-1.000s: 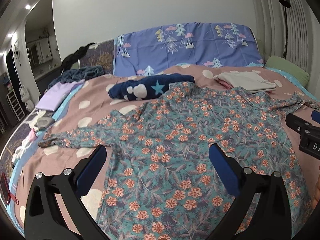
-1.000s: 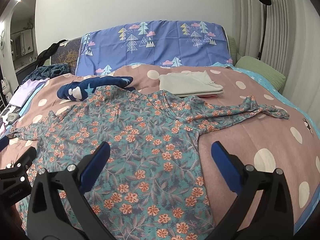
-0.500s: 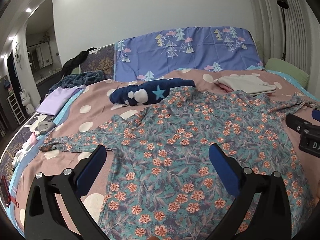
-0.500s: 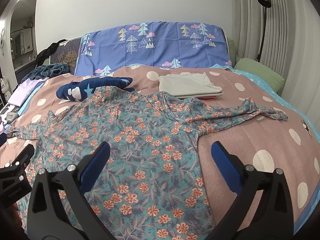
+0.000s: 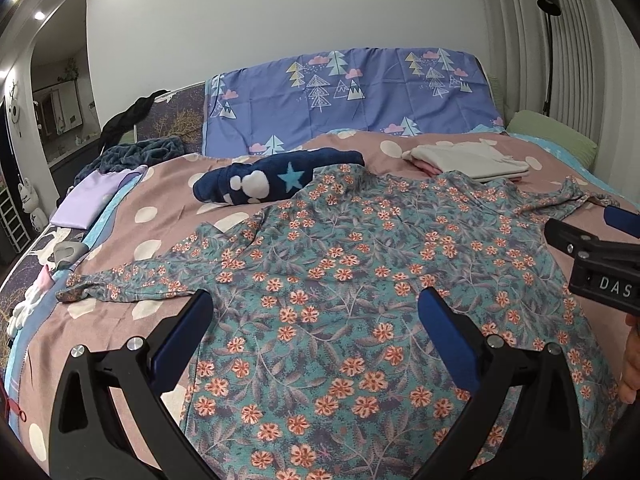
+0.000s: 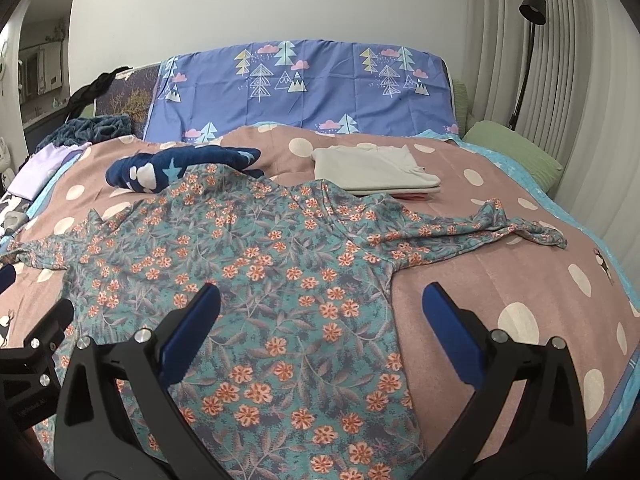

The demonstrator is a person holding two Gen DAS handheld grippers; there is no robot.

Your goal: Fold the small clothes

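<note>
While the floral shirt (image 5: 344,304) is lying spread flat on the pink dotted bedspread (image 6: 500,264), both grippers are hovering over its near hem with their blue-padded jaws spread wide and holding nothing. The left gripper (image 5: 316,320) is sitting over the left half of the body, its left finger just beside the armpit where the left sleeve (image 5: 132,280) is running out sideways toward the bed's left edge. The right gripper (image 6: 320,316) is straddling the shirt's right side seam, one finger over the fabric and the other over bare bedspread, and its black frame is also showing at the right border of the left wrist view. The garment's long axis is running away from the jaws, hem near and collar far, while the sleeve-to-sleeve axis is crossing in front of both grippers. The right sleeve (image 6: 480,228) is stretching out, somewhat twisted, toward the right edge of the bed, well apart from the right gripper. Judging from this layout, each sleeve is lying outboard of and beyond the gripper on its own side, so a first inward fold is probably calling for each hand to reach forward and outward. A navy star-print garment (image 6: 176,170) is lying at the shirt's far left shoulder, seemingly touching it, and a stack of folded cream clothes (image 6: 372,170) is resting just beyond the collar.
</note>
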